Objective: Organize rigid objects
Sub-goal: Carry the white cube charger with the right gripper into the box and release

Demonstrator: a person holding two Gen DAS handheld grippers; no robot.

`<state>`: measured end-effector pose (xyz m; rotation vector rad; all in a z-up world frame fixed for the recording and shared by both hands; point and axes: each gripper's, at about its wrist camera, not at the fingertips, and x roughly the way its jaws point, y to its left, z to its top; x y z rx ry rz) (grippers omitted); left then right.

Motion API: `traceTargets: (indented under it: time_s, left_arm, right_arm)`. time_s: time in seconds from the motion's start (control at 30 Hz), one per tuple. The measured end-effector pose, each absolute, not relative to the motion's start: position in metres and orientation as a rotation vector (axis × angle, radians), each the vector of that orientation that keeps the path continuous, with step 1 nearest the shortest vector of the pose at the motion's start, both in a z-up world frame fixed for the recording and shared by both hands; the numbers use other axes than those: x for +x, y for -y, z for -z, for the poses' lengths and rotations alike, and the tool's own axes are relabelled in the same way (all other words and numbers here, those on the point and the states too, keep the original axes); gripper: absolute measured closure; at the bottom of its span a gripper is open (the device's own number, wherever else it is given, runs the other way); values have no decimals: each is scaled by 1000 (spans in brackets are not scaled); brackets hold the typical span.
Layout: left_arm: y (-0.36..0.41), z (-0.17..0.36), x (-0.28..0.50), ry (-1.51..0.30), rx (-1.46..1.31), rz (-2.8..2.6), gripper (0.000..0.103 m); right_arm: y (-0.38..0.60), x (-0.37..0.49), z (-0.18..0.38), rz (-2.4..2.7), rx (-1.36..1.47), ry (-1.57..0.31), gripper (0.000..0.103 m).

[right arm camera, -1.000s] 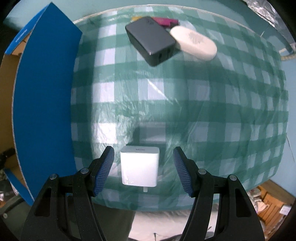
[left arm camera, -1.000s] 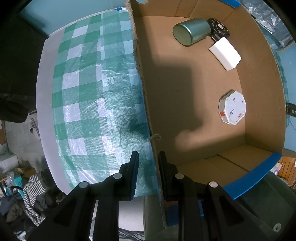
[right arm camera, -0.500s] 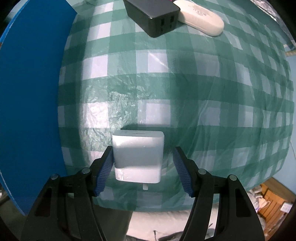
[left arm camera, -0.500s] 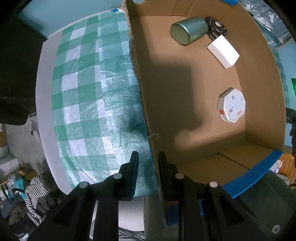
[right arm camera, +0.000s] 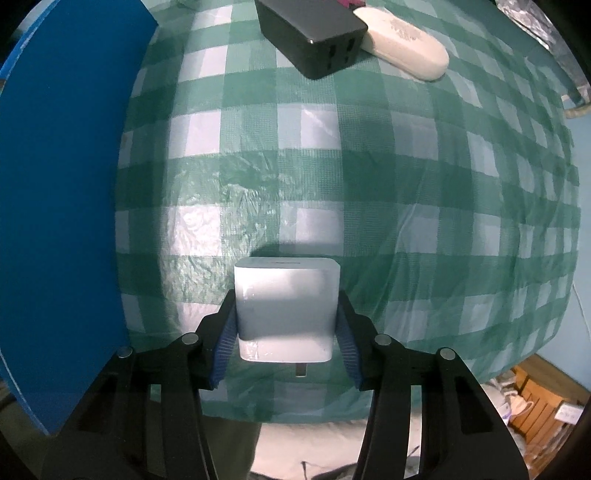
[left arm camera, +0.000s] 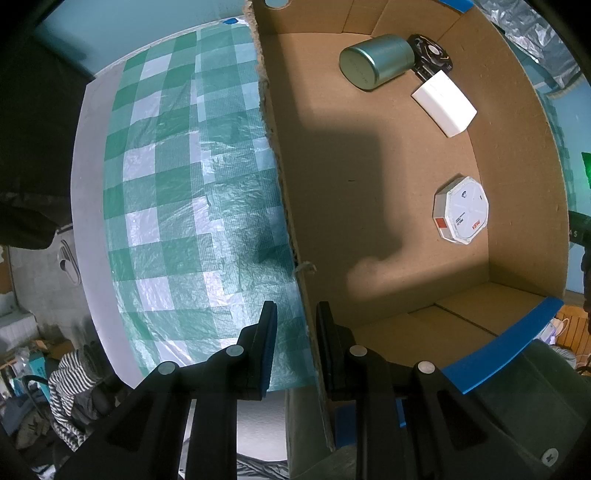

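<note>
As jaws close on white charger (right arm camera: 286, 306), right gripper (right arm camera: 286, 332) pads touch both its sides; charger sits on checked cloth (right arm camera: 406, 184) just right of box flap (right arm camera: 62, 206). Left gripper (left arm camera: 295, 347) clamps cardboard box (left arm camera: 291, 229) wall, steadying it. Advice: seat grip squarely, lift straight, clear flap before dropping inside.

Pink item (right arm camera: 349, 3) mostly behind black charger (right arm camera: 312, 33), black round gadget (left arm camera: 432, 59) half hidden by green tin (left arm camera: 375, 61)

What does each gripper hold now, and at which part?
The right gripper is closing on the white charger cube, fingers on its two opposite sides. The left gripper clamps the cardboard box wall.
</note>
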<state>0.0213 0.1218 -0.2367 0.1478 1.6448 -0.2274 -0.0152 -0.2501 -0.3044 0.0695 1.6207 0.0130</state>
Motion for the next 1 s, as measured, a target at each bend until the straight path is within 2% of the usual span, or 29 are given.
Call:
traceTargets:
  time_s: [1.0]
  left_arm:
    - [-125, 239, 15, -1644, 133, 221, 82]
  right_arm:
    - [205, 40, 218, -150, -17, -1518, 54]
